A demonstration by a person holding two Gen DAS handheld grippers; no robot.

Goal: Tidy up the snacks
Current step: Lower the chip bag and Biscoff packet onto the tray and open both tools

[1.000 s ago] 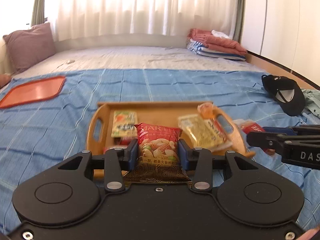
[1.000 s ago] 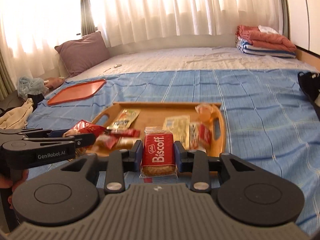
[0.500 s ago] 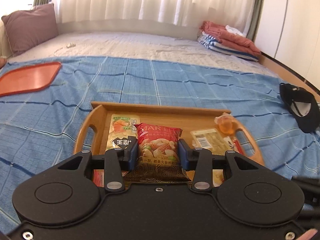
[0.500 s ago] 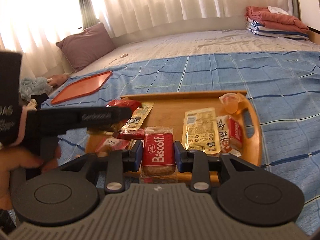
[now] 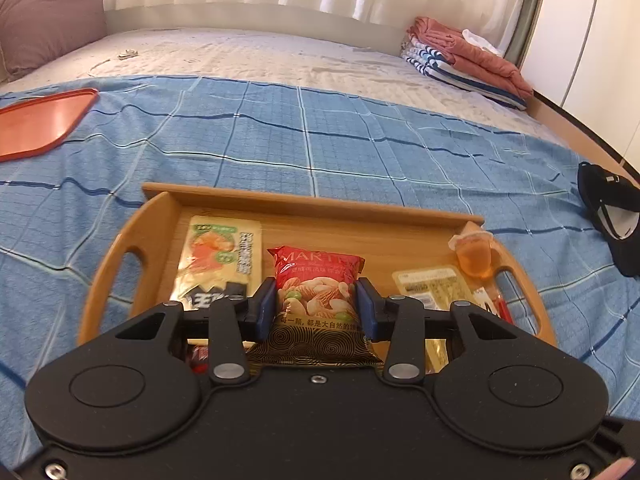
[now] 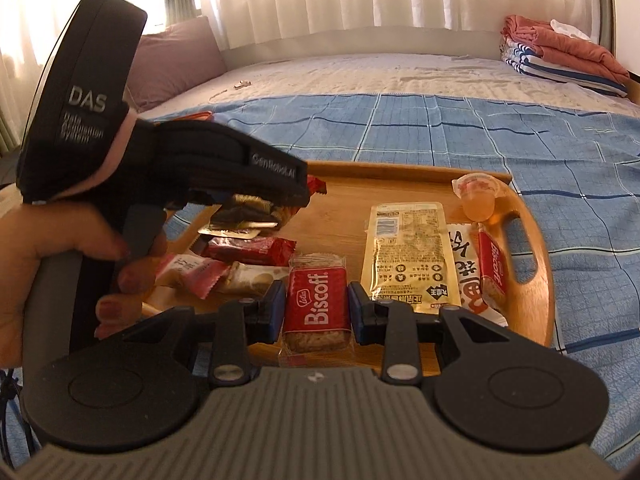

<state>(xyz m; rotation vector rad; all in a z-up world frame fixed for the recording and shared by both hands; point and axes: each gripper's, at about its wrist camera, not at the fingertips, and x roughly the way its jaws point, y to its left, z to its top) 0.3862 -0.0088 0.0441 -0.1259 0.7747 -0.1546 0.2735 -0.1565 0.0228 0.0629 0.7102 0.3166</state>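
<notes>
My left gripper (image 5: 316, 300) is shut on a red nut packet (image 5: 316, 280), held above the near middle of the wooden tray (image 5: 280, 202). In the right wrist view, a hand carries that left gripper (image 6: 288, 196) in from the left, over the tray's left part. My right gripper (image 6: 316, 308) is shut on a red Biscoff packet (image 6: 316, 304) above the tray's (image 6: 536, 280) near edge. In the tray lie a green-and-orange packet (image 5: 218, 256), a yellow packet (image 6: 408, 252), a jelly cup (image 6: 478, 200), a second Biscoff (image 6: 492, 268) and several small wrappers (image 6: 252, 248).
The tray sits on a blue checked blanket (image 5: 320, 136) spread over a bed. An orange tray (image 5: 40, 120) lies at the far left and a black cap (image 5: 612, 224) at the right. Folded clothes (image 5: 464, 56) and a pillow (image 5: 44, 16) are at the back.
Both grippers have come forward and down toward the wooden tray, each still gripping its packet. The left gripper has swung into the right wrist view, over the tray's left part.
</notes>
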